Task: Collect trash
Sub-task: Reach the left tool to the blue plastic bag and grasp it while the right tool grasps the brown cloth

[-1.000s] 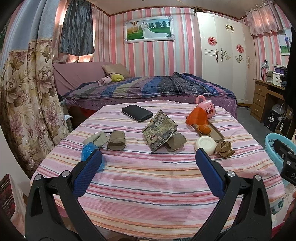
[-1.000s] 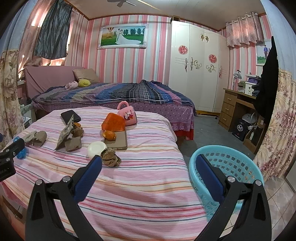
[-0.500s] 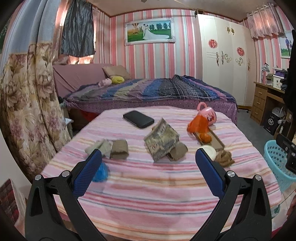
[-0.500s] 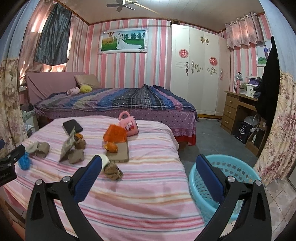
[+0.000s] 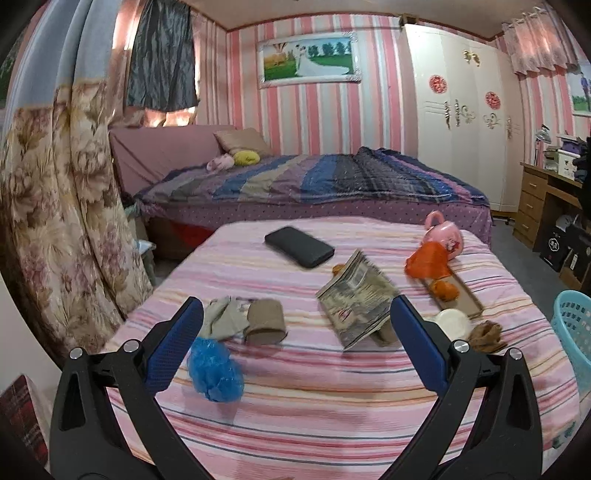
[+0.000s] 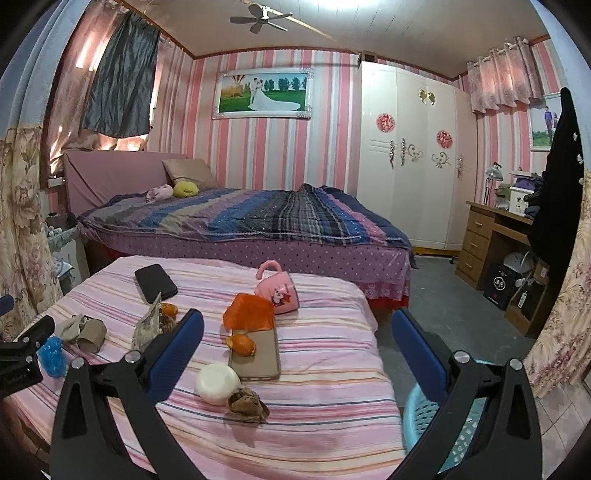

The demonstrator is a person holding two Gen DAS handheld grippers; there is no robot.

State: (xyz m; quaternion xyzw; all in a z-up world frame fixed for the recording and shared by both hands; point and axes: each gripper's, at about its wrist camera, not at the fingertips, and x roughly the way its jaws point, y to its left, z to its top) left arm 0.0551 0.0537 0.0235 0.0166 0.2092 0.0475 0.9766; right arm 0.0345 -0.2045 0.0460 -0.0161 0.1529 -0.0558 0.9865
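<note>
Compared to a second ago, both my cameras have pulled back and up a bit. In the left view the blue crumpled bag [image 5: 215, 373] used to sit half behind my left finger, and now it lies fully in sight between the fingers, and the whole striped table [image 5: 332, 417] looks farther off. The right view has risen too: the ceiling fan [image 6: 258, 18] shows now, and the blue basket [image 6: 424, 417] has slid down behind my right finger.

Left gripper [image 5: 295, 347] is spread wide, holding nothing and touching nothing. Same for the right gripper [image 6: 297, 354], jaws well apart, empty.

The trash is all on the table: the blue bag near the front left edge, a cardboard roll [image 5: 266, 320] and grey rag [image 5: 223, 317] just behind it, a crumpled brown wad [image 6: 248, 403] touching the white round lid [image 6: 217, 383], an orange bag [image 6: 249, 312] leaning against the pink cup [image 6: 279, 291]. A black phone [image 5: 299, 246] lies farther back. The basket stands on the floor beside the table's right edge.
</note>
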